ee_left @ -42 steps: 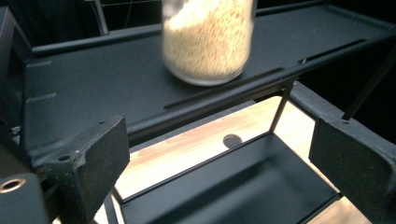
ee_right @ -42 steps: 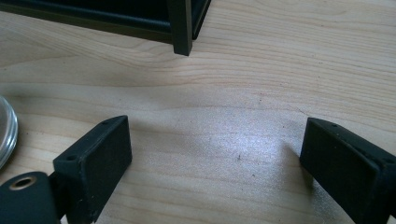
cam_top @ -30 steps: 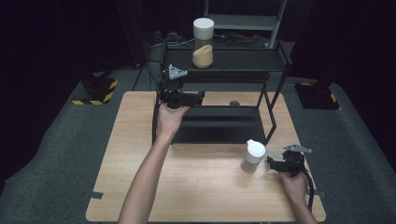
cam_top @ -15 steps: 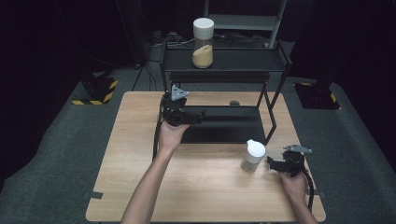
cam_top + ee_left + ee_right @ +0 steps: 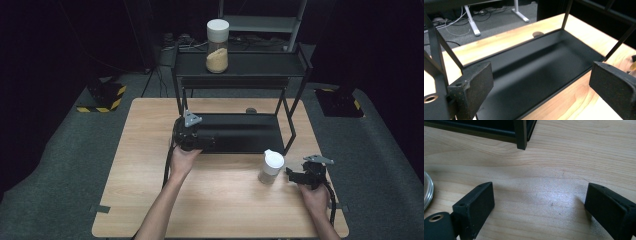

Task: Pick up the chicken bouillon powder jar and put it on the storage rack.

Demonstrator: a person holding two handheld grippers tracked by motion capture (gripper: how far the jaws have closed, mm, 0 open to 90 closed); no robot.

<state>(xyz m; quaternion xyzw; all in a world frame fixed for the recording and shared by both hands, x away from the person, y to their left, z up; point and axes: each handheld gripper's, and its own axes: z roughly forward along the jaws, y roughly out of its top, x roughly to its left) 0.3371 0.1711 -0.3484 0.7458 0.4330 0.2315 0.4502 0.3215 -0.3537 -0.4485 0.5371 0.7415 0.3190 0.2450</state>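
Holding my left tongs (image 5: 209, 143) over the near-left edge of the rack's black tray (image 5: 250, 135), jaws wide apart with nothing between them. In the left gripper view the tray (image 5: 534, 65) lies just past the pads (image 5: 474, 82), wood table (image 5: 564, 100) beneath them. My right tongs (image 5: 292, 173) sit low at the table's (image 5: 140, 165) near-right part, jaws also spread and empty; in the right gripper view the pads (image 5: 477, 200) stand above bare wood (image 5: 536, 195), a rack leg (image 5: 521, 133) beyond. A small jar (image 5: 270, 167) with a white lid stands on the table just beside the right tongs, not touched. A taller jar (image 5: 217, 46) of tan grains stands on the rack's top shelf (image 5: 260, 64), well apart from both hands.
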